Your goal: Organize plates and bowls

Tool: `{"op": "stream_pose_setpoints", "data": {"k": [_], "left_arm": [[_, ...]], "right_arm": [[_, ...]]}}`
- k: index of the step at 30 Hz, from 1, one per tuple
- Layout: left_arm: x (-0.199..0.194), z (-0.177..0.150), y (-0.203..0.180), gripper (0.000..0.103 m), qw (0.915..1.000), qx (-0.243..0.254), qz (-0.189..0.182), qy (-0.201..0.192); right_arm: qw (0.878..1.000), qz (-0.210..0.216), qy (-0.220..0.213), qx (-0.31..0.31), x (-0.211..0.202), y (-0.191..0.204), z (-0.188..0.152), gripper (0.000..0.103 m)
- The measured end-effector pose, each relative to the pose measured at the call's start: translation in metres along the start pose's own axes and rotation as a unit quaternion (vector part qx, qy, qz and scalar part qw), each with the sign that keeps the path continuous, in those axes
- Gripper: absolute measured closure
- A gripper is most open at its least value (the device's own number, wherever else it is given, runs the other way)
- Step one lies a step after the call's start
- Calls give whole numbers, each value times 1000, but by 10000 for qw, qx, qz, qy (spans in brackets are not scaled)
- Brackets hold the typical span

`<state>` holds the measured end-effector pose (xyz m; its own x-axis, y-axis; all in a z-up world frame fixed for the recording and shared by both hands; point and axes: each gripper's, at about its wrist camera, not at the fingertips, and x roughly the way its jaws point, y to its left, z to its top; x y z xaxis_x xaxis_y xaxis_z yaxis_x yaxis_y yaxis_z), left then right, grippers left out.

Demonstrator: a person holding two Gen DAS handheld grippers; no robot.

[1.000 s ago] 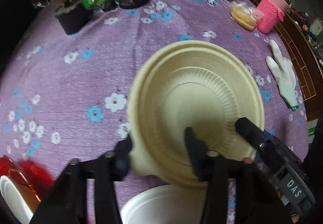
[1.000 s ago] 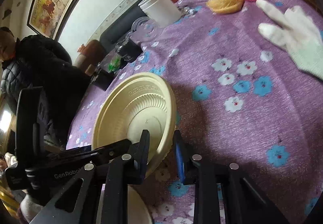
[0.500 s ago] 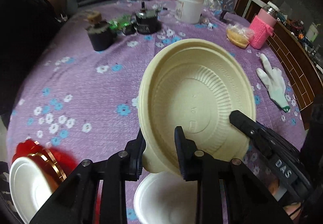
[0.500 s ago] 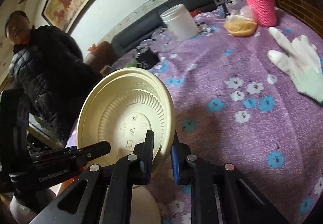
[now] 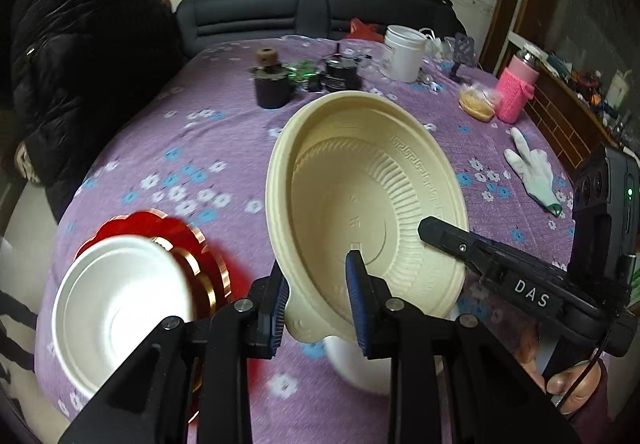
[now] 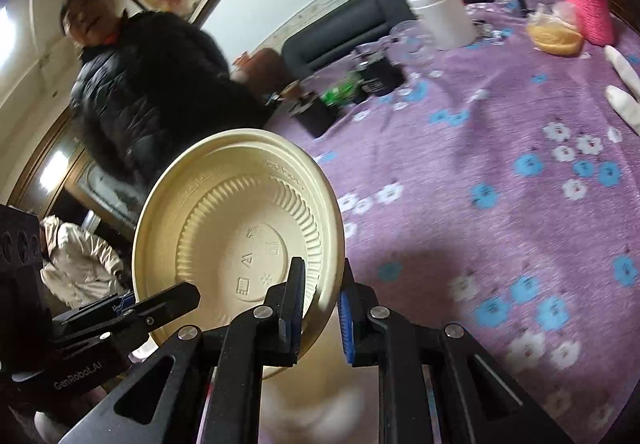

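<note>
A cream ribbed bowl hangs tilted above the purple flowered tablecloth, its inside facing me. My left gripper is shut on its near rim, one pad inside and one outside. My right gripper is shut on the rim at the bowl's right side; one of its fingers shows in the left wrist view. A white bowl stands on the cloth under the cream one. At the left a white plate lies on red plates with gold edges.
A white tub, two dark jars, a pink knitted bottle and bagged food stand at the far side. A white glove lies at the right. A person in a black jacket stands by the table's left edge.
Both grippers have closed on the rim and risen, lifting the cream bowl off the cloth and tilting it towards me. The white plate on the red plates has come into view at the left.
</note>
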<state>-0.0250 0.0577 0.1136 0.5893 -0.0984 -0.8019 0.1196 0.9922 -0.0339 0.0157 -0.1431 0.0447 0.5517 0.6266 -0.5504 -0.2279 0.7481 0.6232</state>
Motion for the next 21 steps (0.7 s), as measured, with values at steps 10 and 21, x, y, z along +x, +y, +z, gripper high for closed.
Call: {"op": "stream_pose_setpoints", "data": {"k": [10, 21], "left_arm": [[-29, -30, 43, 76, 9990, -393, -19, -226], [-47, -53, 88, 76, 9964, -721, 185, -412]], "right_arm": [[9997, 150, 179, -112, 2, 46, -29, 86], [9975, 16, 364, -612, 19, 98, -44, 86]]}}
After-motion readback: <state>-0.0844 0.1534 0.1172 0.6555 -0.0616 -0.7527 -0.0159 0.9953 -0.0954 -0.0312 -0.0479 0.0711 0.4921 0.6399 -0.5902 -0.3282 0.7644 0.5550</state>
